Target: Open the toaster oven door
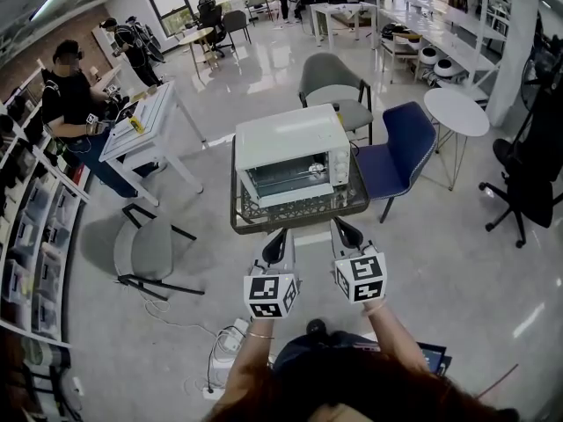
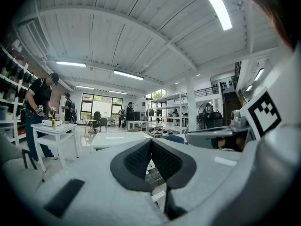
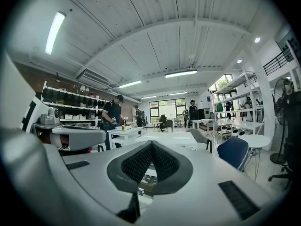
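1. Workshop hall with a glossy pale floor. White worktables, shelving and chairs stand around it, and a person (image 1: 67, 93) works at a table by the left wall.
2. The toaster oven (image 1: 293, 154) sits on a small dark table (image 1: 308, 215) and fills most of the top. Its back is toward the far edge and its front faces the near edge, where the operator stands. This placing probably leaves room for the door to swing out toward the operator.
3. The door (image 1: 283, 180) is shut, flat against the oven front. Its glass pane lies to the left of the control panel (image 1: 339, 164). The handle cannot be made out.
4. The left gripper (image 1: 278, 238) has its jaws pressed together with nothing between them. It hangs just short of the table's near edge, left of centre, with its tip aimed at the oven.
5. The right gripper (image 1: 342, 229) is likewise closed and empty. It hangs just short of the near edge, right of centre.
6. Neither gripper touches the oven or the table. This looks like a ready stance, with the task not yet begun. The jaws must part to clamp the handle, or a closed tip could hook it.
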Demonstrator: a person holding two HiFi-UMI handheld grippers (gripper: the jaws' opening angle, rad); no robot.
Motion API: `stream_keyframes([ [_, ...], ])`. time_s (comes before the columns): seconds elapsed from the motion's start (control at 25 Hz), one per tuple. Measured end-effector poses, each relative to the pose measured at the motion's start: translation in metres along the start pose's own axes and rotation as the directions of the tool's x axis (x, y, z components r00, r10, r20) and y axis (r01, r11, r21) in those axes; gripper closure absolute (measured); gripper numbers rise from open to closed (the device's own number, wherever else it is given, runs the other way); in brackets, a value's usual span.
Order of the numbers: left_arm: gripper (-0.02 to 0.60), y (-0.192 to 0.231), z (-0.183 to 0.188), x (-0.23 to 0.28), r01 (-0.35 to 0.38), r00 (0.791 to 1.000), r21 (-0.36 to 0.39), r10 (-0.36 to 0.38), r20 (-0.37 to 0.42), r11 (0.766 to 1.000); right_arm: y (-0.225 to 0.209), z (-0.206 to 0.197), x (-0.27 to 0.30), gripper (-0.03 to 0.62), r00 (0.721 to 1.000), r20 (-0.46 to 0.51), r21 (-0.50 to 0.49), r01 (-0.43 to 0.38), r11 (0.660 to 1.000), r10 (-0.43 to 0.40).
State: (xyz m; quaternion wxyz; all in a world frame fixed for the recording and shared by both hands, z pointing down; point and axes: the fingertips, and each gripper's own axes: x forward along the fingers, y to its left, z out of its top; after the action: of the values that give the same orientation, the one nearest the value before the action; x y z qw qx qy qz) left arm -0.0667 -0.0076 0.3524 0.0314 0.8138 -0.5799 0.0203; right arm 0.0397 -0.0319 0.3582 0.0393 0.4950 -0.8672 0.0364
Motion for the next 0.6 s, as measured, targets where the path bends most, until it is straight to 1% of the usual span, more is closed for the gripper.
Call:
stream_keyframes([
  [0.2, 0.566, 0.0067, -0.0022, 0.0003, 0.004, 1.0, -0.004, -0.004, 0.004, 1.0, 0.001, -0.0023, 0.0044, 0.594, 1.0, -0.003, 0.033, 0.004, 0.999, -0.004],
  [0.6, 0.566, 0.0089, -0.0065, -0.0015, 0.004, 1.0, -0.019, -0.004, -0.001, 1.0, 0.003, -0.0057, 0.004, 0.594, 1.0, -0.02, 0.021, 0.008, 1.0, -0.007],
])
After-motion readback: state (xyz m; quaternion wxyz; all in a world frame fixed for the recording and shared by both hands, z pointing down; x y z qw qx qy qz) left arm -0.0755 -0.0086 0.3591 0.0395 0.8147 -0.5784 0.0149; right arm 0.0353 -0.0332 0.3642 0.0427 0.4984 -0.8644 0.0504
